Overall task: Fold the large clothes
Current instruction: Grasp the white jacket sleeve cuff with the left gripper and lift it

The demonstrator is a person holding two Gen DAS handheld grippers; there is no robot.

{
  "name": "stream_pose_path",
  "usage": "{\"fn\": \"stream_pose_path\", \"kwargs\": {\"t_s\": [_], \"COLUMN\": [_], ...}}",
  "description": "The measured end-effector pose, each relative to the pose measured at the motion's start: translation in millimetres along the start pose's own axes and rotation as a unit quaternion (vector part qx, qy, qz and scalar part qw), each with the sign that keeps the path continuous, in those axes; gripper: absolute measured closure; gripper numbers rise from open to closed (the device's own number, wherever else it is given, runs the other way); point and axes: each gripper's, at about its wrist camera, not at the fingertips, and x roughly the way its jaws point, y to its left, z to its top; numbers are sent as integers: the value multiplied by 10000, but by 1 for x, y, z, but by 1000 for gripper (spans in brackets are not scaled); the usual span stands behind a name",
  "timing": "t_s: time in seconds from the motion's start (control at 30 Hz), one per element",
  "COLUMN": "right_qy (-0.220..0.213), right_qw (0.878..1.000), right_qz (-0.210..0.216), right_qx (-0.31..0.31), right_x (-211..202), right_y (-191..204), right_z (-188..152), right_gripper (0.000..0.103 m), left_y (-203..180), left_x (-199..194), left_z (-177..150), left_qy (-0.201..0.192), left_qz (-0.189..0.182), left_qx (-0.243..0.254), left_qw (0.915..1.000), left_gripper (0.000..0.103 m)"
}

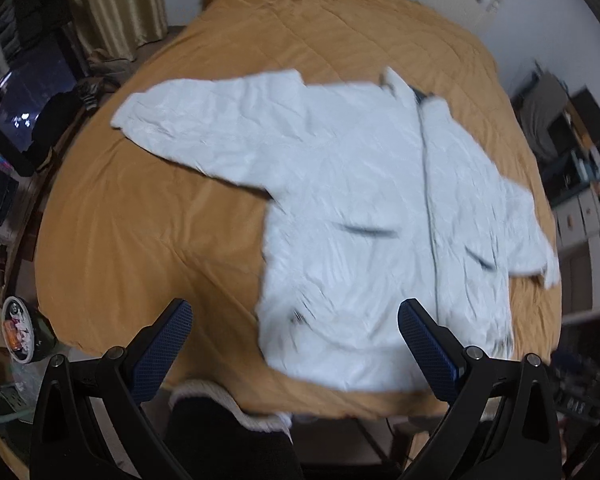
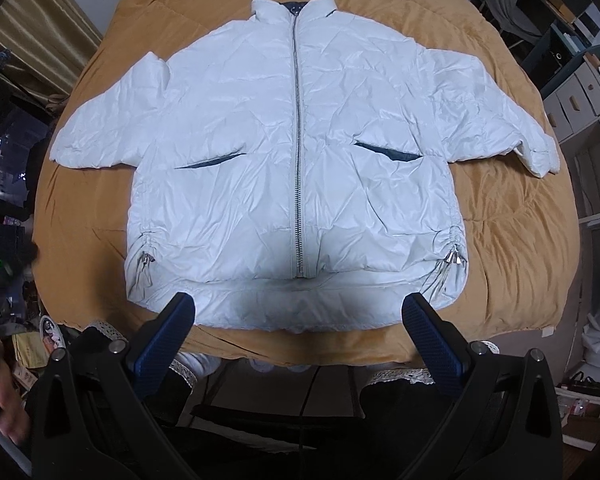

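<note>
Right wrist view gets the white puffer jacket dead-on: flat on the mustard quilt, zip shut, crinkly shiny fabric, cinched hem toggles. Left wrist view is blurry and angled, so the toggles get lost. Left gripper and right gripper both gape wide, holding nothing, near the hem.

No text, label, brand, number or sign is legible in either view.
</note>
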Motion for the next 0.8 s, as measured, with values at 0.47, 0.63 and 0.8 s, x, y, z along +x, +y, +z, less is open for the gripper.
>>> {"fn": "stream_pose_path", "kwargs": {"t_s": [0.47,0.63,0.8], "right_qy": [609,625,667], "right_qw": [9956,9942,9935], "right_qz": [-455,-457,-518], "right_qx": [554,741,770], "right_x": [44,53,60], "right_y": [-44,-50,-47], "right_z": [38,53,61], "right_gripper": [0,0,0], "left_y": [297,330,341], "left_x": [196,266,300], "left_z": [139,167,183], "left_qy": [-1147,-1185,-1387], "left_qz": [-1962,-2642,-2905], "left_qx": [-3465,-4047,-4225], "left_qw": [9101,8674,8472], "left_gripper": [1,1,2]}}
